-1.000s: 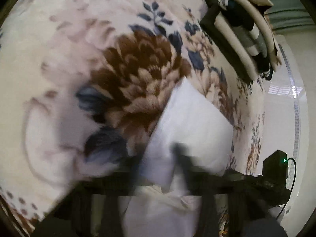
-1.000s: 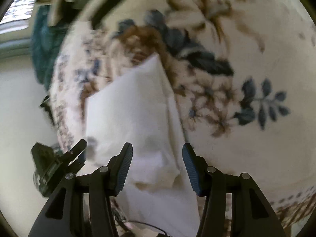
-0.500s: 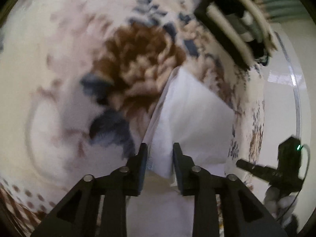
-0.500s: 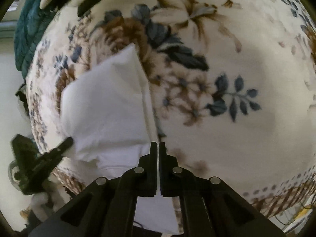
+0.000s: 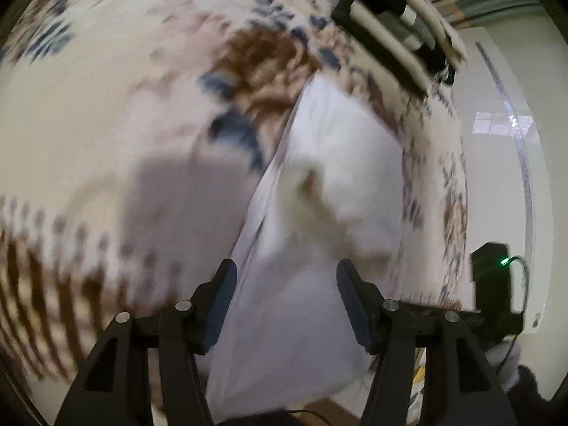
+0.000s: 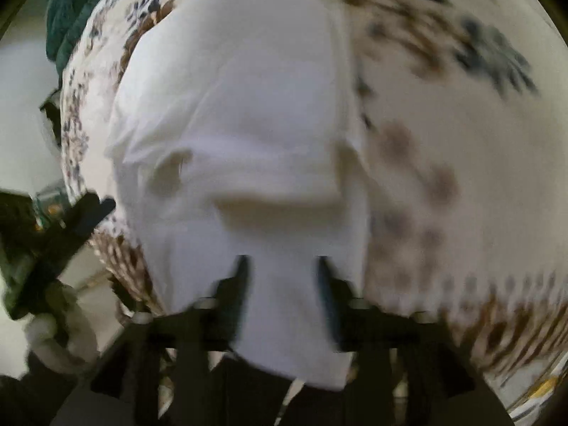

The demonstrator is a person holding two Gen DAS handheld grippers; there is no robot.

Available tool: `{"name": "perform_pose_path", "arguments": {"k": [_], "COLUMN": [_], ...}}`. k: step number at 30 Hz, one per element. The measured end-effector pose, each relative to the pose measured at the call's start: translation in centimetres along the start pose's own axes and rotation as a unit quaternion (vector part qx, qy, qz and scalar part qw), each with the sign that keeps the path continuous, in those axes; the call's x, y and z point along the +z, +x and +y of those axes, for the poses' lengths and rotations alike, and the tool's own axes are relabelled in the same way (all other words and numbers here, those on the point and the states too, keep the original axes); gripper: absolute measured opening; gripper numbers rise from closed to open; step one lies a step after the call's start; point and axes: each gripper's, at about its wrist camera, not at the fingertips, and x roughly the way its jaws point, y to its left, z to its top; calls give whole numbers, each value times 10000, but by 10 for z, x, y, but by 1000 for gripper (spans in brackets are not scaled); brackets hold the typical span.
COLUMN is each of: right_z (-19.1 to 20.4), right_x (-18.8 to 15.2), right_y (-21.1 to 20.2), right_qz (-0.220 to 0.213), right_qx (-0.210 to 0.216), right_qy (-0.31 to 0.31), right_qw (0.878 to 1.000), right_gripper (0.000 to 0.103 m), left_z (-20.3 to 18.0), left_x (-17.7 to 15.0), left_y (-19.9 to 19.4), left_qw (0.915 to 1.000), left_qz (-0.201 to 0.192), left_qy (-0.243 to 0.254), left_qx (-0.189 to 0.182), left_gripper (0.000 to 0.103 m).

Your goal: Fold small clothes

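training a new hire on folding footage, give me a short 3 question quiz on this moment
1. True or false: the left gripper is clamped shut on the white garment.
2. What lies under the garment? A) bare wood B) floral blanket C) metal tray
3. What colour is the cloth bunched at the blanket's far edge in the right wrist view?

Key: 1 false, its jaws stand apart. 2 B. 3 dark green.

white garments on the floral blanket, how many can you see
1: a single white garment lies folded on the floral blanket, near its edge, just ahead of both claws. The striped stack at the far edge is not white; anything beneath it is hidden.
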Motion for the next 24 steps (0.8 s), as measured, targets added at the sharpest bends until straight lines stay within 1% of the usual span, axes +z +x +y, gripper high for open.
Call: {"name": "perform_pose_path", "arguments": {"k": [3,5,7,9,11,13,14,16,17,18,19,20,21,22,23,24], "right_z": [-20,-40,-57,-69,-77,-79,-80,-81,-81,-79,-75,-68,-64,-60,-58,-56], "right_x": [-33,-58,-80,-96,-109,-118,-122,-124,-126,-127,-130,-129,-130,-131,-134,-137], "right_y": [-7,-1,12,28,46,60,66,75,78,81,83,85,86,86,83,79], "right_qz": [-8,71,176,288,390,407,370,353,351,336,295,261,256,254,187,143], "right_qx": [95,146,272,433,620,698,710,790,864,926,981,983,955,899,929,959], "right_qy": [194,396,531,592,576,529,477,424,424,416,355,295,238,224,220,208], "right_qw": [9998,9991,9981,9969,9956,9953,9957,9953,9947,9943,9941,9944,9948,9954,9953,9951], "right_gripper": [60,60,60,60,60,60,60,60,60,60,58,42,18,11,7,5], "left_z": [20,32,44,49,51,49,46,43,41,40,39,38,37,36,35,34], "left_x": [-39,-61,-84,-96,-104,-107,-108,-110,-112,-114,-116,-118,-119,-120,-120,-119], "left_y": [1,7,21,35,43,47,47,44,41,41,41,37,33,29,26,18], "left_qw": [9994,9987,9975,9964,9961,9962,9966,9972,9976,9973,9968,9971,9977,9979,9981,9982], "left_qz": [259,418,654,817,866,841,774,692,638,671,734,700,653,640,616,585], "left_qy": [-105,-151,-111,-53,28,146,201,222,250,273,290,274,193,111,46,-47], "left_qx": [193,251,247,224,176,158,206,151,96,106,101,91,69,0,-27,-107], "left_gripper": [57,57,57,57,57,57,57,55,36,10,8,6,5,5,4,4]}}
